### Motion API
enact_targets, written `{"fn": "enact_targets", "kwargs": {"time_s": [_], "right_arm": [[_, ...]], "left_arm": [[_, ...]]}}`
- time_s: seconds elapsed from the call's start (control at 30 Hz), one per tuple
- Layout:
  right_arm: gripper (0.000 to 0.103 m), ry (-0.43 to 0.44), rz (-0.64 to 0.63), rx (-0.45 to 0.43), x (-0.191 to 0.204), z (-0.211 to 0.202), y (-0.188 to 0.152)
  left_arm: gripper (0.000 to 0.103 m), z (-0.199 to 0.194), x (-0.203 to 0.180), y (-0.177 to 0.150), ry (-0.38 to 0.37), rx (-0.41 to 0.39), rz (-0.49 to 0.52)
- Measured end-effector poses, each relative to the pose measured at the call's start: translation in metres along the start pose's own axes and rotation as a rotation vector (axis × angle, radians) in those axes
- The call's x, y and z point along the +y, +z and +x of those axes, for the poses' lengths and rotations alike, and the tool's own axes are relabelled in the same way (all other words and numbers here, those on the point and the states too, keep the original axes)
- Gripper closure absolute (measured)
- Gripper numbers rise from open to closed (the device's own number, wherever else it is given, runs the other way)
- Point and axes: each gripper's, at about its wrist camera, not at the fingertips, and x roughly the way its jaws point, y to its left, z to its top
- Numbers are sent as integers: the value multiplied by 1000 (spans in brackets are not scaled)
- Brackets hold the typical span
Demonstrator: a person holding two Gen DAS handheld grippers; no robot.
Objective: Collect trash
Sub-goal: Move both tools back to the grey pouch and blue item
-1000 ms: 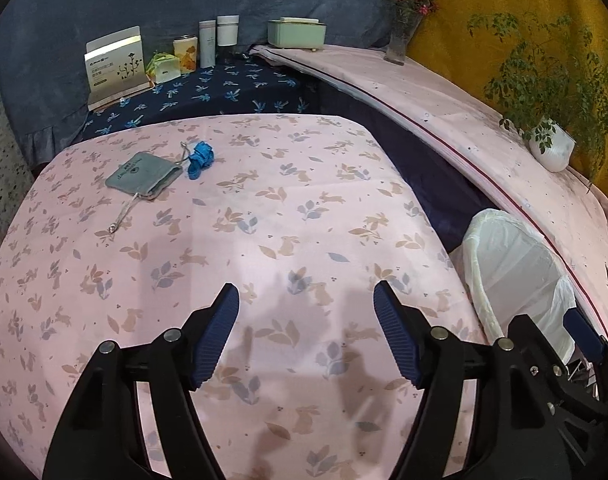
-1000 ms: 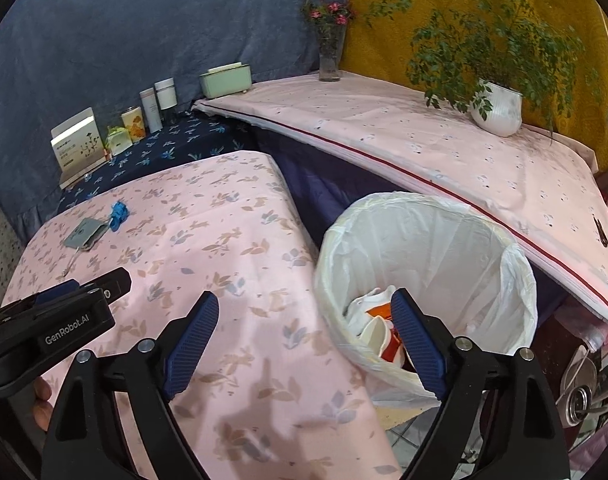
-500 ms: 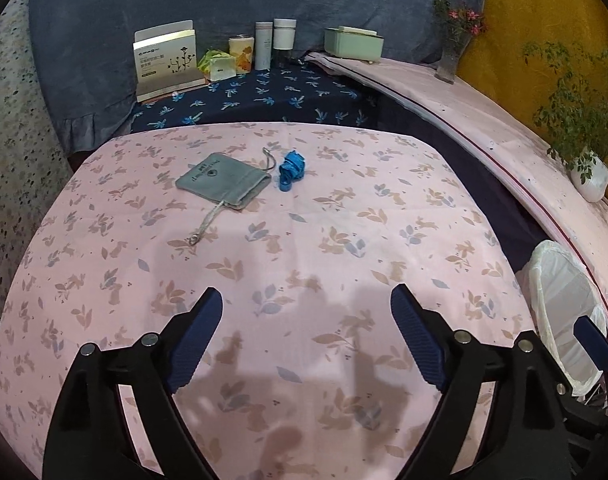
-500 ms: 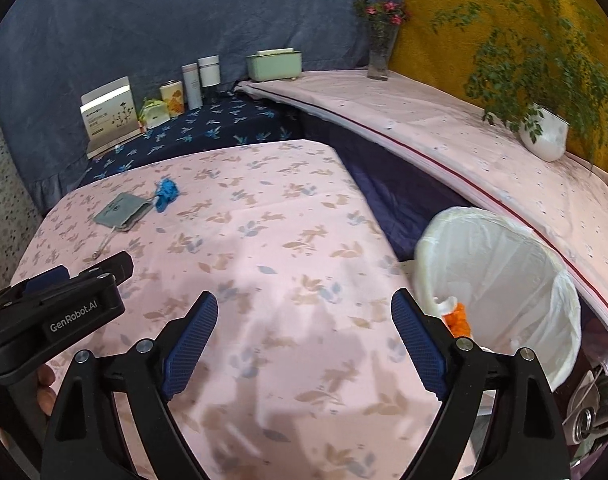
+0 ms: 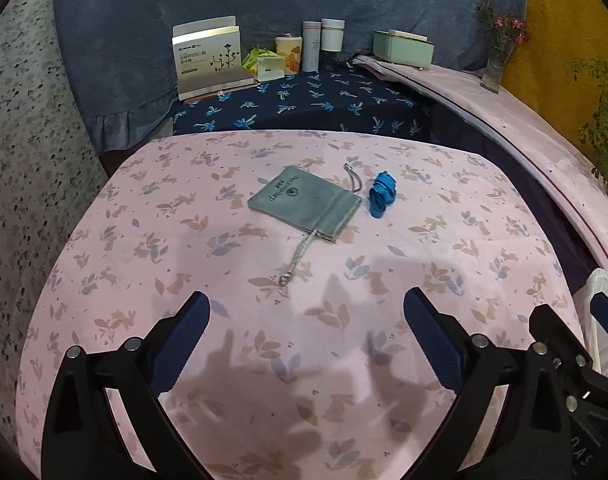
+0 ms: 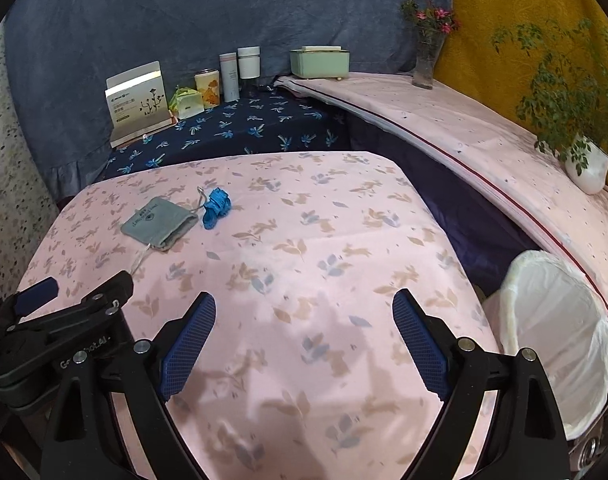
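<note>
A crumpled blue scrap (image 5: 382, 193) lies on the pink leaf-print table (image 5: 444, 216) beside a grey drawstring pouch (image 5: 304, 200). Both also show in the right wrist view, the scrap (image 6: 215, 206) and the pouch (image 6: 159, 222) at far left. My left gripper (image 5: 307, 320) is open and empty above the table's near half, short of the pouch. My right gripper (image 6: 304, 320) is open and empty over the table's middle. A white-lined trash bin (image 6: 556, 328) stands off the table's right edge; its edge shows in the left wrist view (image 5: 600, 320).
A dark blue shelf (image 5: 304, 100) behind the table holds a white box (image 5: 207, 56), tins, bottles and a green case (image 5: 402, 48). A long pink ledge (image 6: 484, 140) on the right carries a flower vase (image 6: 426, 60) and a potted plant (image 6: 584, 160).
Both grippers have swung left, away from the bin and toward the table. The pouch and blue scrap now sit nearer the middle of both views. The bin has slid to the right edge.
</note>
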Motion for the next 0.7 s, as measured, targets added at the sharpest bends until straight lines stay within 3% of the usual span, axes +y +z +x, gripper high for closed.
{"fn": "enact_targets", "kwargs": {"time_s": [0.27, 0.5, 0.7], "right_arm": [[17, 62, 84, 53, 8, 48, 31], [17, 44, 9, 84, 27, 95, 61], [17, 89, 2, 97, 35, 126, 78]], "left_arm": [[7, 33, 18, 28, 35, 16, -19], [8, 72, 17, 50, 60, 37, 5], [8, 102, 27, 64, 33, 67, -25]]}}
